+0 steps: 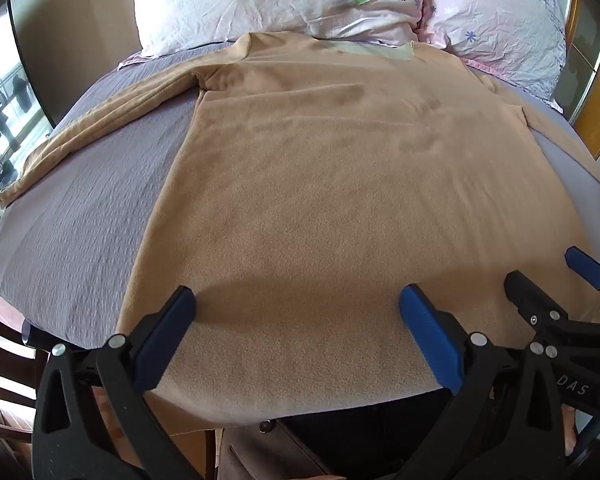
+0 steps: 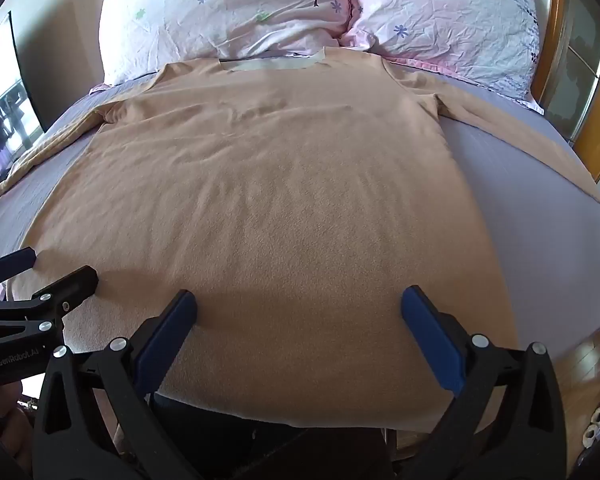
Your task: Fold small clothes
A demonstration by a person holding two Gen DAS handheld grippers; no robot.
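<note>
Looking down the bed (image 2: 540, 216), I see its grey-lilac sheet carrying the whole job, with two flowered pillows (image 2: 228, 12) propped at the far end. Across it lies the tan long-sleeved shirt (image 2: 268, 184), flat and fully opened out — collar toward the pillows, hem at the near edge of the mattress just under my tools. Both sleeves are stretched out sideways: the left sleeve (image 1: 88, 120) runs off toward the window side, the right sleeve (image 2: 512, 136) angles off toward the wooden bedframe. A few shallow ripples cross the chest, nothing more.

So by my reckoning the spreading is done and no fold has been made yet; sleeves, sides and the final halving all remain.

My left gripper (image 1: 296, 300) hangs over the hem on the left part of the body, its fingers (image 1: 168, 328) spread wide with only cloth showing between them — they hold nothing. My right gripper (image 2: 298, 300) sits beside it over the right part of the hem, fingers (image 2: 432, 336) equally wide and empty. Each tool shows at the edge of the other's view, close together above the near hem. Whether the tips touch the fabric I cannot tell.
</note>
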